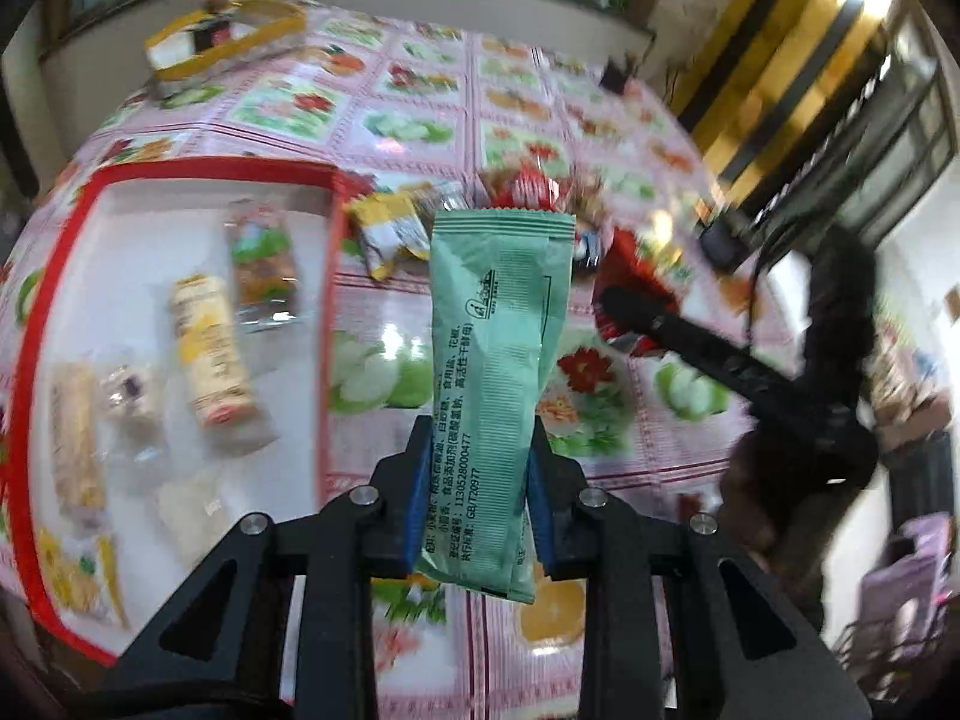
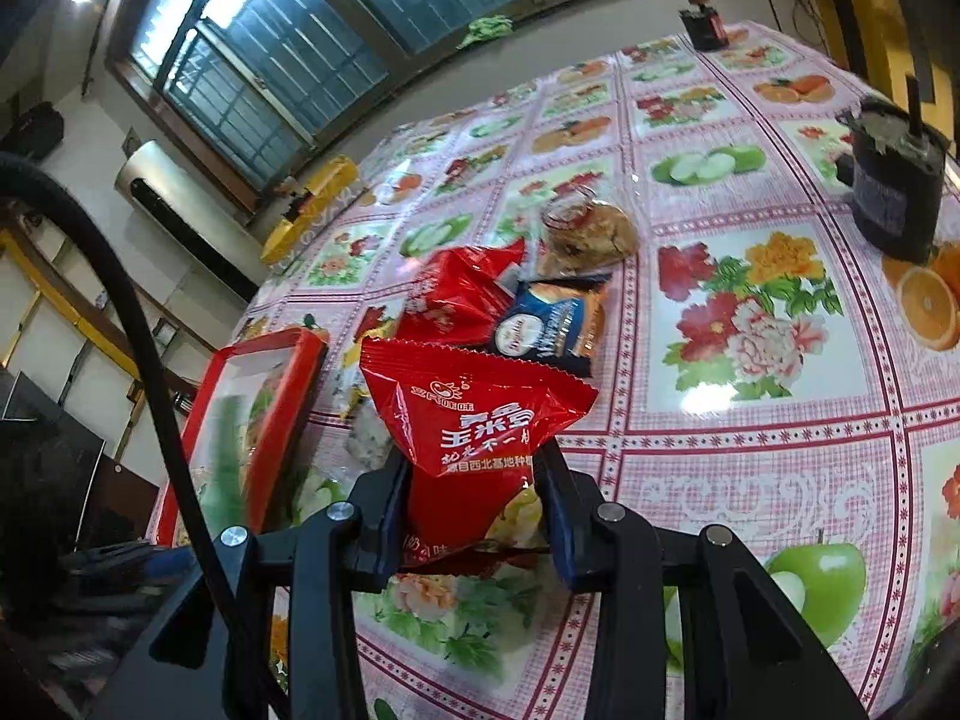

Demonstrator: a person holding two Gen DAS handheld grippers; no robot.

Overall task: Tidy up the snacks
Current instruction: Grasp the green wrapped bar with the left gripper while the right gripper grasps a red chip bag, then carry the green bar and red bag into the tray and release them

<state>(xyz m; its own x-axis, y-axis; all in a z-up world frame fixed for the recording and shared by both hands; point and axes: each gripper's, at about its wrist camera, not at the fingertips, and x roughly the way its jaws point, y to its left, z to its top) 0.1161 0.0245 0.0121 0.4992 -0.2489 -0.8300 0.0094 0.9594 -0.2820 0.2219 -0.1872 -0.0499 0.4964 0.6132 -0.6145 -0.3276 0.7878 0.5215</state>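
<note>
Left gripper [image 1: 477, 498] clamps a green sachet [image 1: 501, 384] above the table [image 1: 648, 468], beside the red tray's [image 1: 54, 276] right edge, while the right gripper [image 2: 474, 516] clamps a red packet [image 2: 474, 420] near the loose snack pile [image 2: 540, 300].

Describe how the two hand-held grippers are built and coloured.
Both look alike. The left hand-held gripper and right hand-held gripper have black angular frames with triangular cut-outs, silver round pivot bolts and blue finger pads. A black cable arcs beside the right one.
</note>
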